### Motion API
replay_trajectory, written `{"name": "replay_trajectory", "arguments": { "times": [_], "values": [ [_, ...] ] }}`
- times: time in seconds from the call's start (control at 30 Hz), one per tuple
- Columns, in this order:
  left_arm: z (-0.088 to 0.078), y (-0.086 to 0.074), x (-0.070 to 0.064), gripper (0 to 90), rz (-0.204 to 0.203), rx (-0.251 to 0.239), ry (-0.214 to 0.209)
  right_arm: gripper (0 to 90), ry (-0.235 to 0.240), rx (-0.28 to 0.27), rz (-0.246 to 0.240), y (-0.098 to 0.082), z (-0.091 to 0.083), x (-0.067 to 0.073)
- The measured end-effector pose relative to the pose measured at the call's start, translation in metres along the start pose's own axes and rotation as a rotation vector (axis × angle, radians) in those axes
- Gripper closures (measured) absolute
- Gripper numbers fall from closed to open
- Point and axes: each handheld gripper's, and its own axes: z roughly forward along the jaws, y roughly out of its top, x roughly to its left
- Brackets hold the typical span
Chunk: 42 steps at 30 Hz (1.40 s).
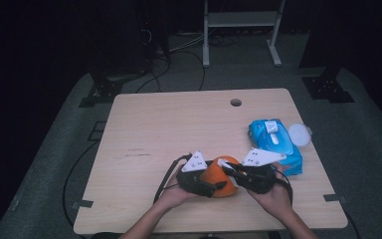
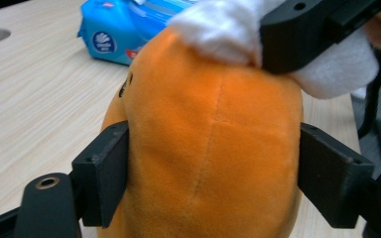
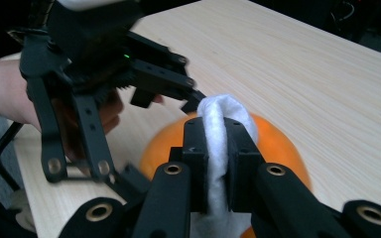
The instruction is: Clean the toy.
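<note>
Near the front edge of the table, about midway along it: an orange plush, held between two grippers.

Left gripper: jaws clamped on the plush's flanks, pads pressing into the orange fur on both sides, as seen in the left gripper view. Left hand behind it, at the front edge.

Right gripper: jaws pinched tight on a white wipe, the fold squeezed between the pads and bulging above them, resting on the top of the plush. In the left gripper view, the same wipe lying across the plush's crown under a black jaw. Right hand close to the front edge, right of the plush.

Farther back, toward the right edge: a blue wipes pack, lying flat, its near end just beside the right gripper's grey plate. Touching the pack's far right side, a round white lid.

Near the far edge, a small round hole in the tabletop.
</note>
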Motion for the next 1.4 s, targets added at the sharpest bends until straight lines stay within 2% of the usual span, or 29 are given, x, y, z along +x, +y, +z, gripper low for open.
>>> {"name": "replay_trajectory", "arguments": {
  "times": [0.03, 0.1, 0.23, 0.3, 0.37, 0.47, 0.53, 0.63, 0.7, 0.73, 0.87, 0.93, 1.03, 1.23, 1.33, 1.4],
  "values": [
    [0.0, 0.0, 0.0, 18.4, 0.012, 0.002, -0.008, 80.9, -0.001, 0.005, -0.014, 0.001, 0.001, 0.002],
    [-0.003, -0.001, 0.006, 15.1, -0.003, -0.013, -0.051, 80.9, 0.004, 0.01, -0.013, 0.0, 0.001, 0.001],
    [-0.011, -0.003, 0.02, 11.5, -0.062, -0.061, -0.099, 80.9, 0.029, 0.008, 0.02, -0.003, -0.003, -0.006],
    [-0.012, -0.004, 0.022, 11.5, -0.065, -0.058, -0.106, 80.9, 0.028, 0.013, 0.022, -0.005, -0.006, -0.008],
    [-0.011, -0.005, 0.022, 16.0, -0.063, -0.055, -0.124, 80.9, 0.029, 0.014, 0.028, -0.007, -0.009, -0.01],
    [-0.008, -0.004, 0.016, 26.3, -0.032, -0.036, -0.105, 80.9, 0.027, 0.021, 0.028, -0.008, -0.01, -0.008],
    [-0.006, -0.003, 0.01, 29.7, -0.011, -0.029, -0.098, 80.9, 0.025, 0.027, 0.008, -0.006, -0.008, -0.002],
    [0.001, 0.0, -0.005, 31.2, 0.077, -0.012, -0.09, 80.9, 0.083, 0.037, -0.039, -0.003, 0.0, 0.013],
    [0.004, 0.001, -0.015, 31.5, 0.129, 0.0, -0.069, 80.9, 0.058, 0.065, -0.094, -0.003, 0.008, 0.021],
    [0.004, 0.002, -0.017, 31.6, 0.142, 0.006, -0.065, 81.0, 0.04, 0.072, -0.101, -0.003, 0.009, 0.021],
    [0.004, -0.001, -0.014, 31.8, 0.121, -0.004, -0.075, 81.0, -0.002, 0.057, -0.039, -0.005, 0.0, 0.0],
    [0.004, -0.001, -0.013, 31.8, 0.116, -0.009, -0.073, 81.0, 0.002, 0.057, 0.012, -0.007, -0.004, -0.014],
    [0.004, -0.001, -0.012, 31.7, 0.113, -0.012, -0.077, 81.0, -0.008, 0.052, 0.063, -0.011, -0.011, -0.029],
    [0.001, -0.003, -0.005, 31.2, 0.082, -0.015, -0.082, 81.1, -0.045, 0.065, 0.102, -0.016, -0.019, -0.045],
    [0.002, -0.004, -0.002, 31.1, 0.047, -0.025, -0.081, 81.1, -0.016, 0.05, 0.13, -0.015, -0.021, -0.045],
    [0.003, -0.004, 0.0, 31.0, 0.039, -0.028, -0.076, 81.1, 0.047, 0.026, 0.136, -0.01, -0.021, -0.038]
  ]
}}
